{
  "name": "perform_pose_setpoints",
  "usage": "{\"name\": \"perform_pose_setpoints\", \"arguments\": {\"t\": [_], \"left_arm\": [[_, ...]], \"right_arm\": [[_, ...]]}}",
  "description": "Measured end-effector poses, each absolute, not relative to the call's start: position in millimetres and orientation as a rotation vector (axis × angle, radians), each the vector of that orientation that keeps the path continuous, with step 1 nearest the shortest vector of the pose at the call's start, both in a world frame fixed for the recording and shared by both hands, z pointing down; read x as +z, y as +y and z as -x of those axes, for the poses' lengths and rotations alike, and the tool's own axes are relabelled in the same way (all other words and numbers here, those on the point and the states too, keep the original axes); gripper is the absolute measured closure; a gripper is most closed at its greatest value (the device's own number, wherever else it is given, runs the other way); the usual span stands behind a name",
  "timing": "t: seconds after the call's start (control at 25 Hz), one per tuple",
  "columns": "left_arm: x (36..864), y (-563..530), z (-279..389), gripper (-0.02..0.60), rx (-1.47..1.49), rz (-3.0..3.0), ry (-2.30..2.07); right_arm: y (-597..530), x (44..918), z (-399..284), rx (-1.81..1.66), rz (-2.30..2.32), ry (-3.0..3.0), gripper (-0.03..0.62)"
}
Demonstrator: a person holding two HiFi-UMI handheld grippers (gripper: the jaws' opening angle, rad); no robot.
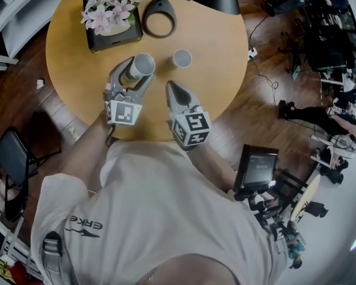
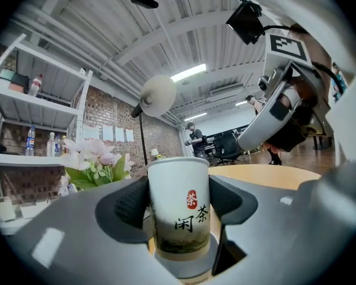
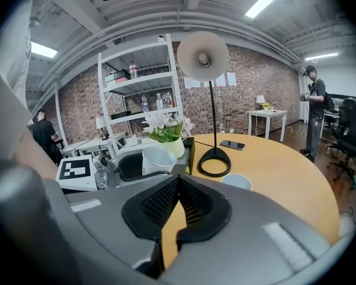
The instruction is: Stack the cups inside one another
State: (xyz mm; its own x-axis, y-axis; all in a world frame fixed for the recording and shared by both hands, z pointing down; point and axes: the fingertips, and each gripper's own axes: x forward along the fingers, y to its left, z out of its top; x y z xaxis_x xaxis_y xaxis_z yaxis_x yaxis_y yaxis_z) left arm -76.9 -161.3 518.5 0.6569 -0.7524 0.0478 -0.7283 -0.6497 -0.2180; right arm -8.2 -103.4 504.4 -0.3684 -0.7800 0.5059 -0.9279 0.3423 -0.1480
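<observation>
**One cup clamped in the left gripper, the other free on the surface**

The left hand-held gripper (image 2: pixel 178 209) is clamped on a white paper cup with a red seal and black characters printed on its side (image 2: pixel 178 189). Its dark ribbed pads (image 2: pixel 130 203) press the cup's wall from both sides. The cup stands upright between them, mouth open to the top. In the head view this cup (image 1: pixel 141 66) sits over the round tan wooden surface (image 1: pixel 219 82), just in front of a dark square box of pink and white flowers (image 1: pixel 110 10). Whether its base touches the surface cannot be told.

A second, smaller white paper cup (image 1: pixel 181 57) stands upright on the surface to the right of the held one, near it but apart. It is free of both grippers.

The right hand-held gripper (image 1: pixel 173 90) has its jaws closed together with nothing between them. It points towards the free cup (image 3: pixel 236 181) and lies short of it.

A black desk lamp with a ring-shaped base (image 1: pixel 159 16) stands beyond the two cups.
</observation>
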Motion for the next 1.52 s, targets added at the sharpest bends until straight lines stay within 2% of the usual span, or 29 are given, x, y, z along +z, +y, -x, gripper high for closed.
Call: {"name": "perform_pose_setpoints", "arguments": {"t": [1.52], "left_arm": [[580, -153, 106, 0.255, -0.342, 2.788, 1.235]], "right_arm": [[-110, 519, 22, 0.607, -1.480, -2.229, 0.580]]}}
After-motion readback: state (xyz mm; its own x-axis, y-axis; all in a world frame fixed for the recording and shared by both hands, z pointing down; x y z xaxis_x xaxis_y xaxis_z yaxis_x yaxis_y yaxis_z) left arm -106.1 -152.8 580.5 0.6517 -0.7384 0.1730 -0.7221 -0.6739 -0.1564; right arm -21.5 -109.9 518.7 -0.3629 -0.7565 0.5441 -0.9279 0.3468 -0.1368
